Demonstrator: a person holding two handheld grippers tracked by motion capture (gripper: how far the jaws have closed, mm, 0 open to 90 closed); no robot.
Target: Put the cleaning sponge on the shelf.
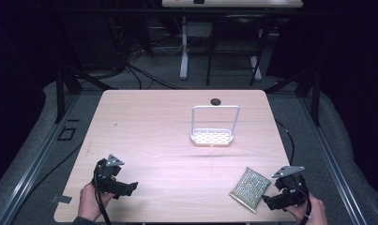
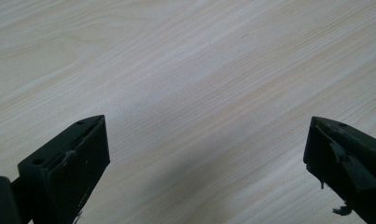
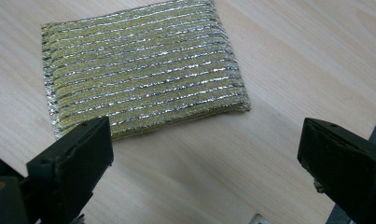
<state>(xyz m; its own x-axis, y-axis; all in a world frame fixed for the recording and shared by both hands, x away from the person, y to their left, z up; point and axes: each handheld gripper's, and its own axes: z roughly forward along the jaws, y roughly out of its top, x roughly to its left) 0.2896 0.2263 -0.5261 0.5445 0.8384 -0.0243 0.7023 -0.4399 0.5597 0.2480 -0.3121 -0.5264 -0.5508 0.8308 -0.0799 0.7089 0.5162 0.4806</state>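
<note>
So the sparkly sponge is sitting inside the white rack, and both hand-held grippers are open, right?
Not quite. The sparkly sponge lies flat on the table, near the right hand-held gripper, apart from the white rack, as the high view shows. Both hand-held grippers are open, including the left one.

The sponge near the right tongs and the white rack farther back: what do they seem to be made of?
The sponge looks like a soft pad in a woven cover of yellow-green fibre and silvery metallic thread; the ribbed rows glint under the light. The white rack looks like plastic or coated metal, with a smooth, even white finish, a perforated tray and a thin hoop handle; which of the two cannot be told.
</note>
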